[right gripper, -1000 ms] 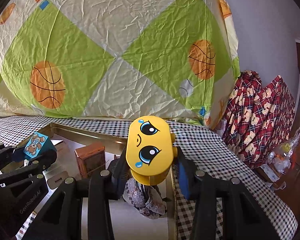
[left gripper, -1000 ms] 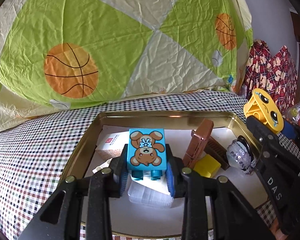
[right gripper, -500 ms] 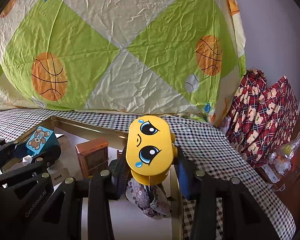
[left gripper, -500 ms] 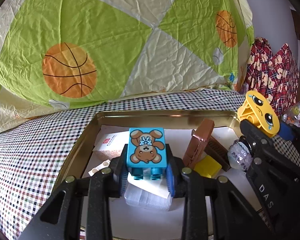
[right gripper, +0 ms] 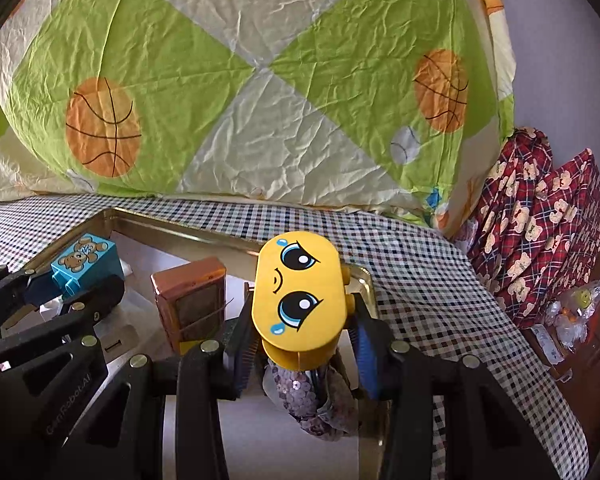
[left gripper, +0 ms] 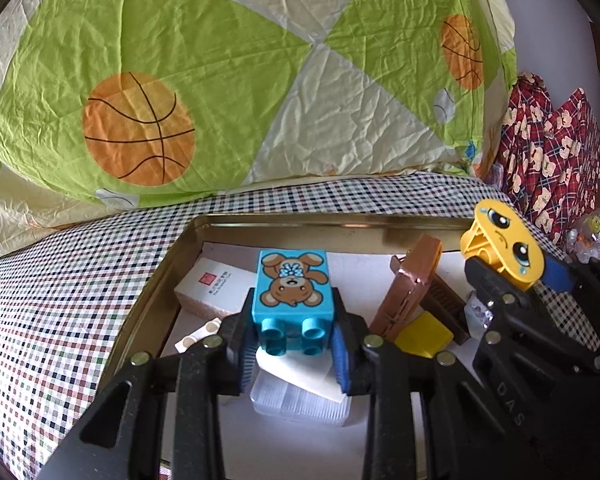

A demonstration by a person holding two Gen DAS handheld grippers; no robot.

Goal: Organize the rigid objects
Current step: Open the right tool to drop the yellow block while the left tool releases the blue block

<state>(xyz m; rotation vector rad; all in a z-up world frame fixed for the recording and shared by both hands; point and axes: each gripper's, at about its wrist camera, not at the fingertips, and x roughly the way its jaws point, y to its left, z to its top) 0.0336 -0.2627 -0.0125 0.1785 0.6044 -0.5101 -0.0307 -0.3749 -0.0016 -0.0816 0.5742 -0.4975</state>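
My left gripper (left gripper: 294, 354) is shut on a blue toy brick with a bear picture (left gripper: 293, 300) and holds it above the gold metal tray (left gripper: 324, 221). The brick also shows at the left of the right wrist view (right gripper: 86, 262). My right gripper (right gripper: 300, 350) is shut on a yellow toy brick with a cartoon face (right gripper: 298, 298), held over the tray's right rim (right gripper: 364, 280). That brick appears at the right of the left wrist view (left gripper: 504, 240).
In the tray lie a white box (left gripper: 214, 286), a clear plastic case (left gripper: 300, 398), a brown box propped upright (left gripper: 410, 284), a small yellow piece (left gripper: 424, 336) and a sequined pouch (right gripper: 312, 400). A checked cloth (left gripper: 60, 280) covers the bed; a basketball-print quilt (left gripper: 220, 80) rises behind.
Both grippers have shifted slightly relative to the tray with their bricks still held. The right gripper has moved nearer the left one.
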